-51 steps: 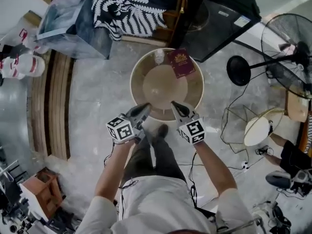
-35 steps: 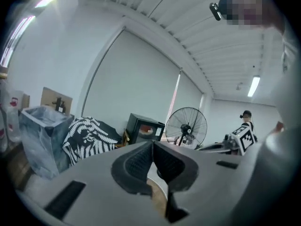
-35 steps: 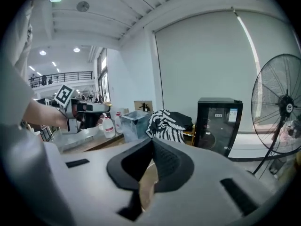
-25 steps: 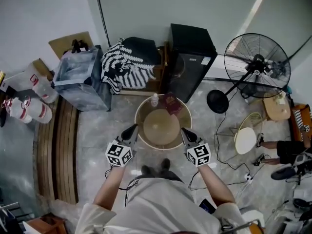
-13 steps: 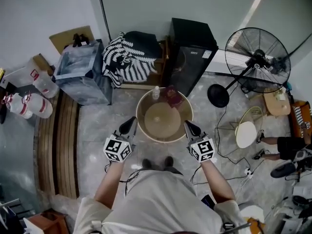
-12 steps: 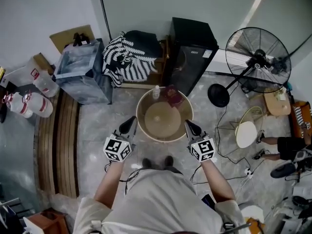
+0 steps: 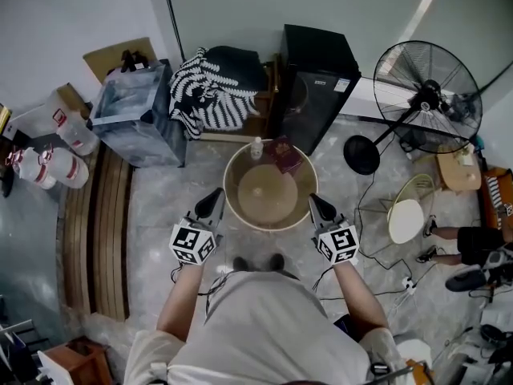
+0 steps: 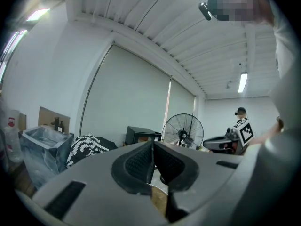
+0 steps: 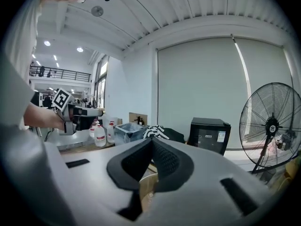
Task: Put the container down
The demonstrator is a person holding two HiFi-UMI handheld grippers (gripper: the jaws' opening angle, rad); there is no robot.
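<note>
Tan round plastic basin (image 7: 268,192) sits on the grey floor, squarely between the left gripper (image 7: 215,196) and the right gripper (image 7: 317,202); both are clenched empty, equally near its sides.

Fan: we see a large pedestal fan (image 7: 429,95) at the far right.
Cabinet: a black cabinet (image 7: 319,79) stands by the wall, left of the fan.
Cloth: a black-and-white patterned cloth (image 7: 212,87) lies heaped just beside the cabinet.
Bin: a clear plastic bin (image 7: 132,115) sits left of the cloth.
Jugs: we make out perhaps two white jugs (image 7: 48,167) at the far left.
Slats: wooden slats (image 7: 96,239) lie along the floor.
</note>
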